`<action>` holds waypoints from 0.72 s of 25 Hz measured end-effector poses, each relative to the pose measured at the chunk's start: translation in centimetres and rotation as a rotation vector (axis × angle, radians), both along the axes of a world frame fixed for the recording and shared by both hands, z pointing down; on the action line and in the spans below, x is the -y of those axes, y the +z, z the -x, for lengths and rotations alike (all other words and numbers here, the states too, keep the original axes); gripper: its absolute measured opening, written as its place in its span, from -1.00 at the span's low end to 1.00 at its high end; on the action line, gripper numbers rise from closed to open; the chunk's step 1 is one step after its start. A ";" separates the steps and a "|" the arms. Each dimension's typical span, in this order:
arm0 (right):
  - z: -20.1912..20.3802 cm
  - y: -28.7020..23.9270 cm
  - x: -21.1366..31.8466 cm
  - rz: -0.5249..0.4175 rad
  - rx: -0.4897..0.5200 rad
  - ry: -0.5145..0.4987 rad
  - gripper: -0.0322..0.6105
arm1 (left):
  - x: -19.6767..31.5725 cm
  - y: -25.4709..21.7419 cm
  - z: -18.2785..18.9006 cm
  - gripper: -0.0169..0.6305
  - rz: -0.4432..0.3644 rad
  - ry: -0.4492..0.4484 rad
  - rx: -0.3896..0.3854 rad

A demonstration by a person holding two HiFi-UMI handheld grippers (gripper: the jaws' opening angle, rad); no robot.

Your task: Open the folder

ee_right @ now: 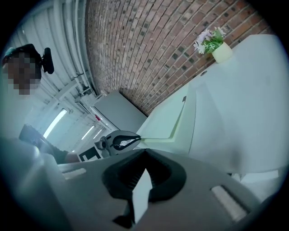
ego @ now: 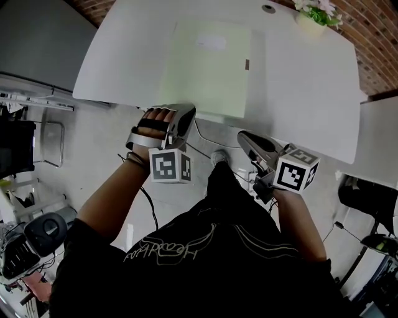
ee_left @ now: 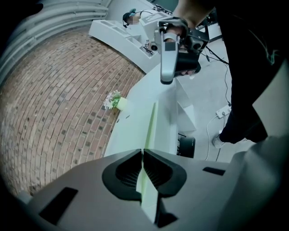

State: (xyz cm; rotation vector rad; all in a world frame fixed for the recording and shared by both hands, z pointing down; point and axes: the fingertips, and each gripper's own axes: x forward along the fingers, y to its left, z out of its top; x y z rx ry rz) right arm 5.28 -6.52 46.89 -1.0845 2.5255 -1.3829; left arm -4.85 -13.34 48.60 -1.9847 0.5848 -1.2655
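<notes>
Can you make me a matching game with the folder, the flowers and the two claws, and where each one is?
Things:
1 green folder
2 potted flowers
3 left claw
4 right claw

Places:
A at the far corner of the white table
B off the table, holding nothing
C flat in the table's middle
D pinching the folder's near edge

Pairs: 1-C, 2-A, 3-D, 4-B.

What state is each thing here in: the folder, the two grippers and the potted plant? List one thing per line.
folder, closed, lying flat on the table, near edge gripped
left gripper, shut on the folder's edge
right gripper, shut, holding nothing, off the table's near edge
potted plant, upright at the table's far corner
</notes>
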 end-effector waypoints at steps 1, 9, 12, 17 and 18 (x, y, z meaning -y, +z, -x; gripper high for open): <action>0.1 0.1 0.3 -0.007 -0.011 -0.002 -0.92 | -0.1 -0.1 -0.1 -0.90 0.009 0.001 0.000; 2.7 0.2 2.6 -0.064 -0.072 -0.014 -0.92 | -0.7 -0.7 -0.8 -0.90 0.071 0.008 -0.021; 3.7 0.5 3.2 -0.078 -0.087 -0.016 -0.92 | -0.8 -0.8 -0.9 -0.90 0.083 0.006 -0.028; 4.0 1.5 4.0 -0.073 -0.098 0.005 -0.92 | -0.8 -0.8 -1.2 -0.90 0.093 0.000 -0.038; 4.0 1.6 4.1 -0.068 -0.093 0.012 -0.92 | -0.8 -0.8 -1.2 -0.90 0.094 0.001 -0.039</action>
